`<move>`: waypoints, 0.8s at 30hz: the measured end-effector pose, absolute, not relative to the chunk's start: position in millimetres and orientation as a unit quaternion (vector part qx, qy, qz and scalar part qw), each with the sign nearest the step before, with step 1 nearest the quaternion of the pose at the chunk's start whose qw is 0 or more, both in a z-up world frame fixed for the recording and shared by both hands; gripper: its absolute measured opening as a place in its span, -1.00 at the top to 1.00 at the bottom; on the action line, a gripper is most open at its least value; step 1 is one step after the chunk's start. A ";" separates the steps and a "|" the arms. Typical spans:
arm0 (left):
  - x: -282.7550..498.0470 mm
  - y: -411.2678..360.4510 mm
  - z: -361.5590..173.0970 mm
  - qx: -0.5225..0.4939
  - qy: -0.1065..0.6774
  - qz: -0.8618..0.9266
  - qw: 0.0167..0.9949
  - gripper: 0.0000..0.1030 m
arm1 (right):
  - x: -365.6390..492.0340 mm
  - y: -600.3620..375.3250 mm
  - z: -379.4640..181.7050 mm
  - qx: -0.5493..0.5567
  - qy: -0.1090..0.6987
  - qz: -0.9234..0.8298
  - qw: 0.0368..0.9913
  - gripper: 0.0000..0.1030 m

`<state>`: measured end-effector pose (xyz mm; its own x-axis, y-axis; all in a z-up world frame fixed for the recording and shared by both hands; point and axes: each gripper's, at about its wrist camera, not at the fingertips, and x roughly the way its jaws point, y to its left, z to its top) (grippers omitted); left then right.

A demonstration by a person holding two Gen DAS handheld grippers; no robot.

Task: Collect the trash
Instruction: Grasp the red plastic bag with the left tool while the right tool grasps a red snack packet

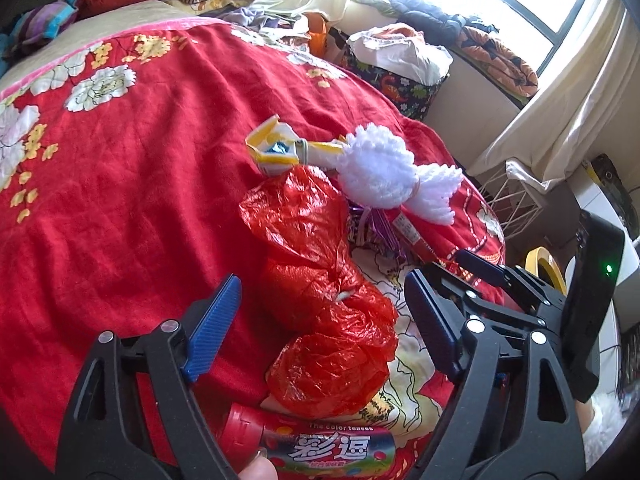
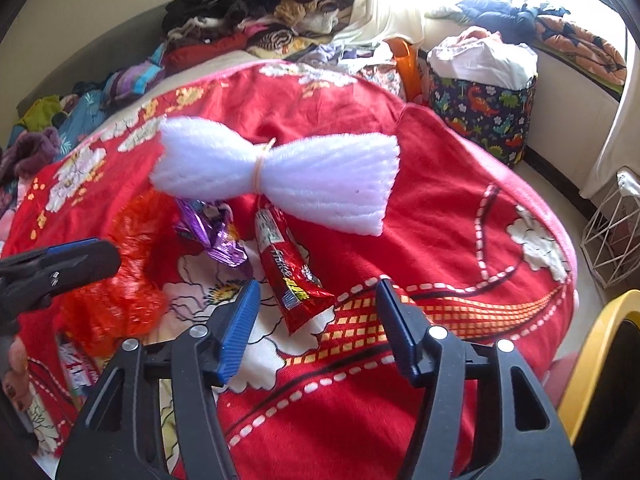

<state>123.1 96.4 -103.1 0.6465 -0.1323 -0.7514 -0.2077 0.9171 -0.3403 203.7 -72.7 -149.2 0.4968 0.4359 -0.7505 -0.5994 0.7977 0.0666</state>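
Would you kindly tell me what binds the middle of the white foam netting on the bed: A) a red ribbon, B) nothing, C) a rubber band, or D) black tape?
C: a thin tan rubber band cinches the white foam netting at its waist.

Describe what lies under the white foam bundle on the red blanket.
The white foam bundle rests on the red blanket. The top ends of a red snack wrapper and a purple wrapper reach beneath its near edge. Anything further under it is covered.
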 end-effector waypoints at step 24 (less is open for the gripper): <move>122.7 84.0 -99.0 -0.190 0.425 0.002 0.885 0.18 | 160.1 -120.1 -135.3 -0.013 0.412 0.335 0.847 0.65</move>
<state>122.7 84.0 -99.0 0.6394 -0.1578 -0.7525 -0.1643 0.9281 -0.3342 160.1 -120.1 -135.3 0.4365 0.5571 -0.7065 -0.5791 0.7749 0.2532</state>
